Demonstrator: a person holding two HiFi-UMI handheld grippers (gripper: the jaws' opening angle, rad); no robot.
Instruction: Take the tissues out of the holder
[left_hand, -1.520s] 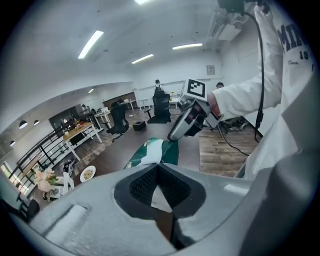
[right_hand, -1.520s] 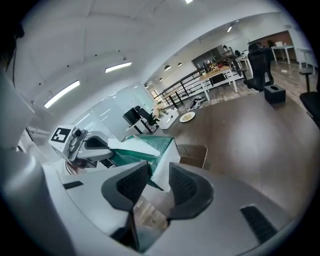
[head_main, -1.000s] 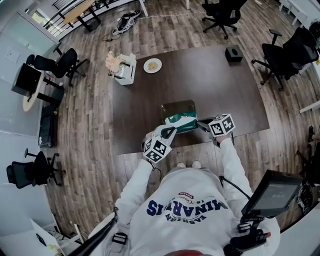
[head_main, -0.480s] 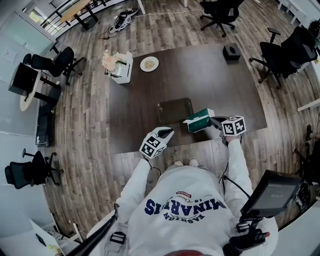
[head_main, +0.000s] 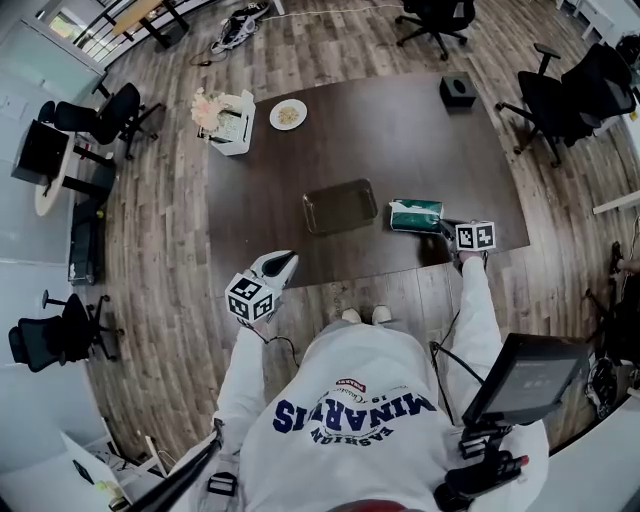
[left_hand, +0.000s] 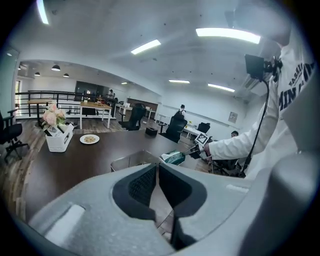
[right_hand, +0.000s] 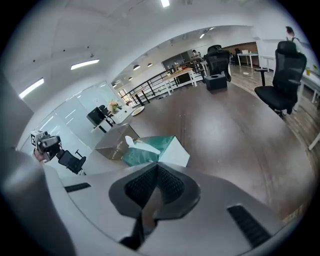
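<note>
A green tissue box (head_main: 417, 214) with a white tissue sticking out lies on the dark table, just right of the empty clear holder (head_main: 340, 205). My right gripper (head_main: 443, 228) is shut on the box's near edge; in the right gripper view the box (right_hand: 155, 150) sits right at the closed tips (right_hand: 157, 164), with the holder (right_hand: 116, 141) behind it. My left gripper (head_main: 285, 260) hangs off the table's front edge, left of the holder, jaws together and empty (left_hand: 158, 167). From there the holder (left_hand: 131, 160) and the box (left_hand: 175, 158) show ahead.
At the table's far left stand a white basket with flowers (head_main: 225, 115) and a small plate (head_main: 287, 113). A black box (head_main: 457, 88) sits at the far right corner. Office chairs (head_main: 560, 100) stand around the table, and a screen on a rig (head_main: 525, 380) hangs at my right.
My right gripper has carried the tissue box out of the holder and to the right, down to the table. My left gripper has let go and drawn back left, off the table's edge.
</note>
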